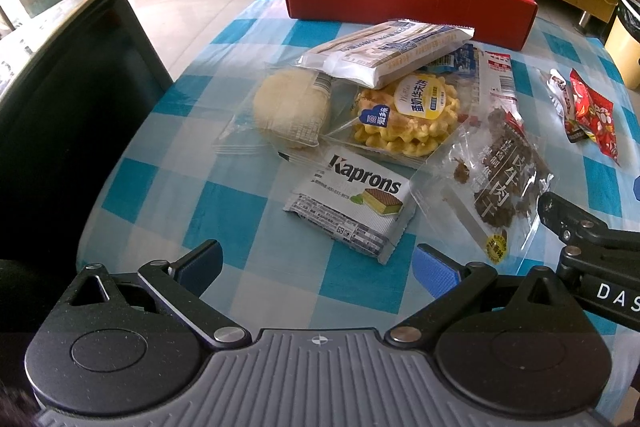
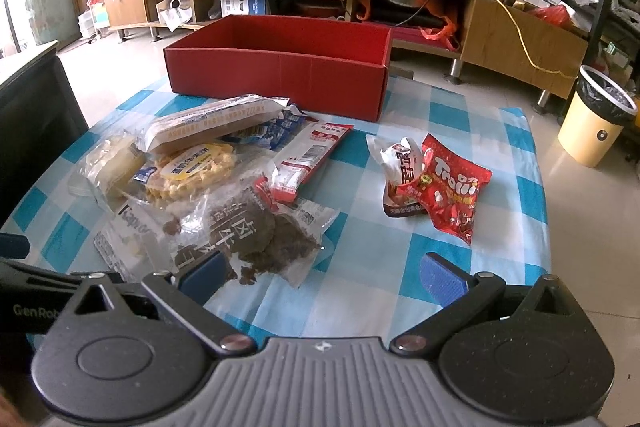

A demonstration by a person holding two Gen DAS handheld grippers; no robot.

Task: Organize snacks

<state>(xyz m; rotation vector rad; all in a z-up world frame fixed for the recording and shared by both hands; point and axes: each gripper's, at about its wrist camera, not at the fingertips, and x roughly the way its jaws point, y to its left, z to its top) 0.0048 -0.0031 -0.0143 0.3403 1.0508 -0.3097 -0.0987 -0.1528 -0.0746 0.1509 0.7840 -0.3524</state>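
Hovering low over the blue-and-white checked tablecloth (image 1: 248,211), the left gripper (image 1: 320,267) and right gripper (image 2: 322,275) both stood spread apart, holding nothing. Just beyond lay the white Kaprons wafer packet (image 1: 352,205) and clear dried-beef bag (image 2: 256,227); farther back sat the red cardboard box (image 2: 280,71).

The left gripper (image 1: 318,267) hangs low with its jaws spread wide; its blue-padded fingers (image 1: 434,273) sit at 7 and 5 o'clock in its own wrist view, nothing between them. The right gripper (image 2: 322,277) shows the same pose in its own view, jaws wide apart and empty, blue pads (image 2: 442,283) at 7 and 5 o'clock. The two tools lie side by side: a black part of the right one enters the left view at 4 o'clock, and the left one's body shows at 8 o'clock in the right view.
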